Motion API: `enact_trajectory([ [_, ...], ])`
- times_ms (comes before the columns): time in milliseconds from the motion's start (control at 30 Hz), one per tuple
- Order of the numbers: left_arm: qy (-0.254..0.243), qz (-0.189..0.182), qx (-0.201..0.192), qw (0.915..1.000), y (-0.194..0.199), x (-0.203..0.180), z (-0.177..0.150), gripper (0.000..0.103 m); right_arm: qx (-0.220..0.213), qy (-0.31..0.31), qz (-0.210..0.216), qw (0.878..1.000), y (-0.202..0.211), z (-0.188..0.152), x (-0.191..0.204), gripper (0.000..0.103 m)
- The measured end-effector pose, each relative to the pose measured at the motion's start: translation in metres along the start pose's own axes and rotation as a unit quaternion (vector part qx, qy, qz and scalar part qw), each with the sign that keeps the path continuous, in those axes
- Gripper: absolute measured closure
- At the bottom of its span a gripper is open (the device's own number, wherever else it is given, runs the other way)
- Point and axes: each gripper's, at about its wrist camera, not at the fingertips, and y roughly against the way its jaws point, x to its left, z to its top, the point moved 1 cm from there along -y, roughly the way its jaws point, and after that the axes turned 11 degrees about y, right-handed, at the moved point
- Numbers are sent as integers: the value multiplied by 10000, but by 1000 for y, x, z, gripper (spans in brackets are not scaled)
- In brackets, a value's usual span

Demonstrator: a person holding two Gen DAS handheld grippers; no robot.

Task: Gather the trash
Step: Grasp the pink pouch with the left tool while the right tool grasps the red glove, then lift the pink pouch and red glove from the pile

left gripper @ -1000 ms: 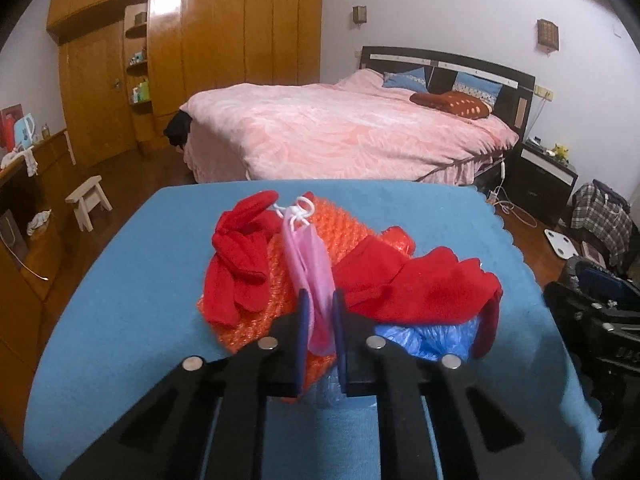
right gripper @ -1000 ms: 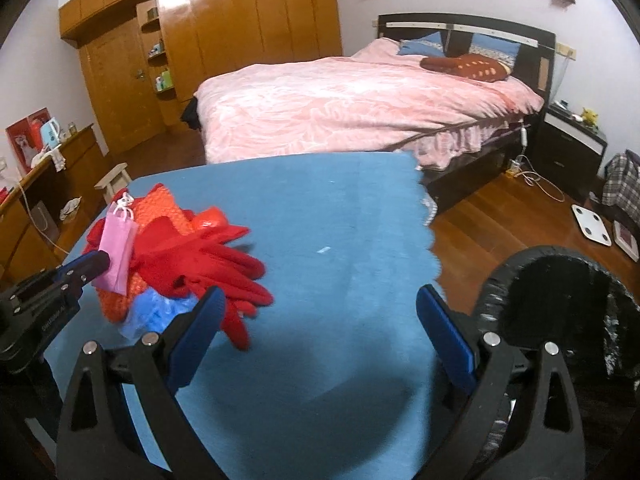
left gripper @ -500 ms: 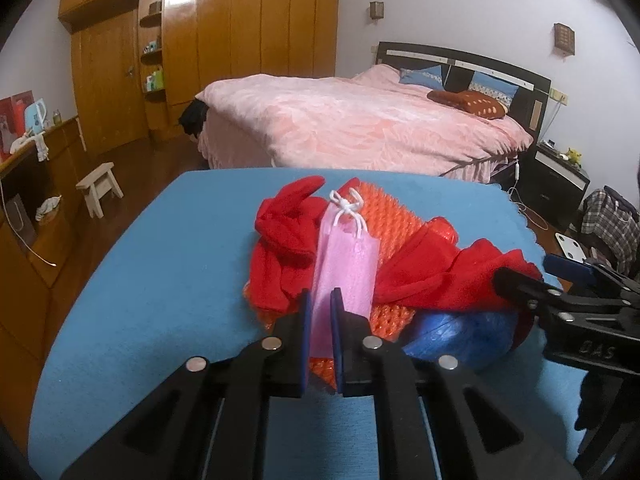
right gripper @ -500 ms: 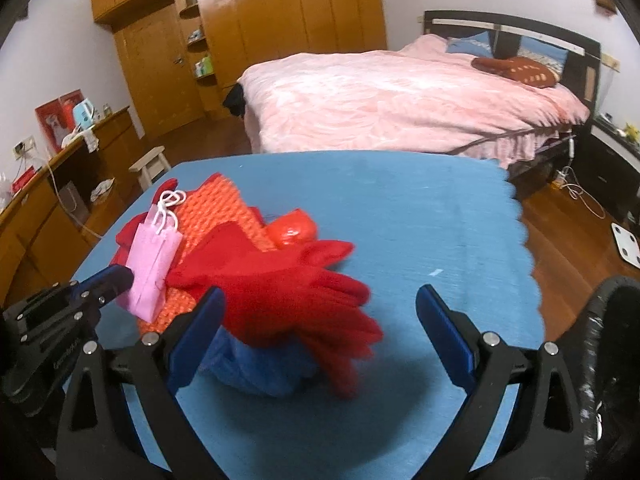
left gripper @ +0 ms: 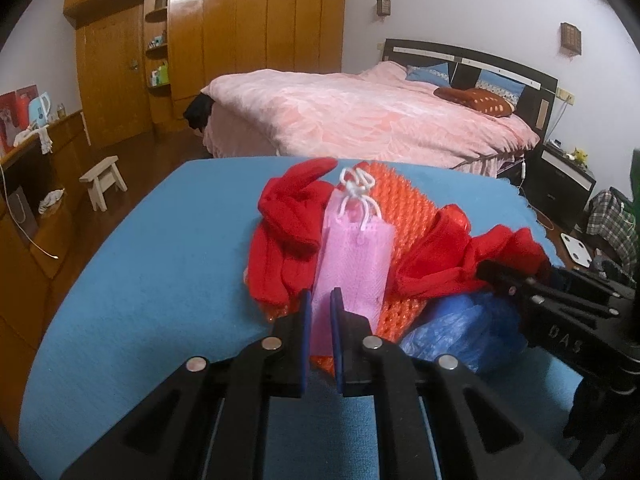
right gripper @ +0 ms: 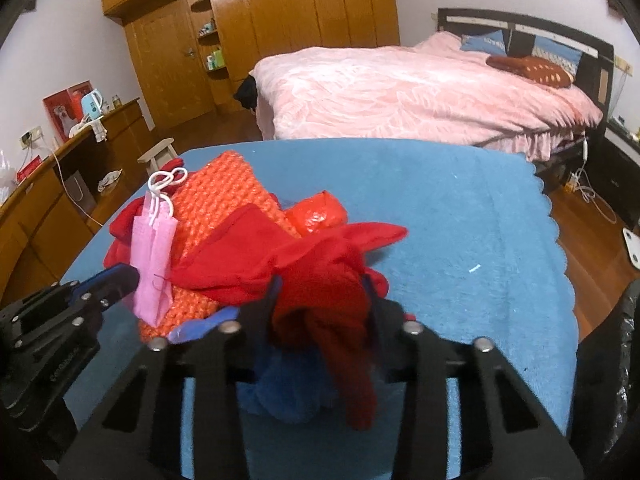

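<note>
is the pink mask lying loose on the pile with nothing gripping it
No, the left gripper is shut on the lower edge of the pink mask, which stands between its fingers above the orange bubble wrap.

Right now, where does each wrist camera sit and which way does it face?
Left wrist: on the left gripper, facing over the blue table toward the bed; its fingers pinch the pink mask; the right gripper shows at right.
Right wrist: on the right gripper, facing likewise; its jaws have just been closing on the red glove; the left gripper shows at left.
Shared: trash pile, table, bed, wardrobe.
</note>
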Motion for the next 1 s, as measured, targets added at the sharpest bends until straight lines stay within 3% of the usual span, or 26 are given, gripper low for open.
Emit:
enact_trajectory([
  [300, -26, 57, -45, 10000, 0, -1, -4, 94, -156, -2, 86, 9998, 7, -1, -1, 72],
  [533, -30, 29, -60, 10000, 3, 0, -3, 94, -294, -7, 193, 9994, 22, 1, -4, 87],
  [1000, -351, -549, -288, 9975, 42, -41, 4, 94, -466, -261, 147, 9985, 73, -3, -23, 89],
])
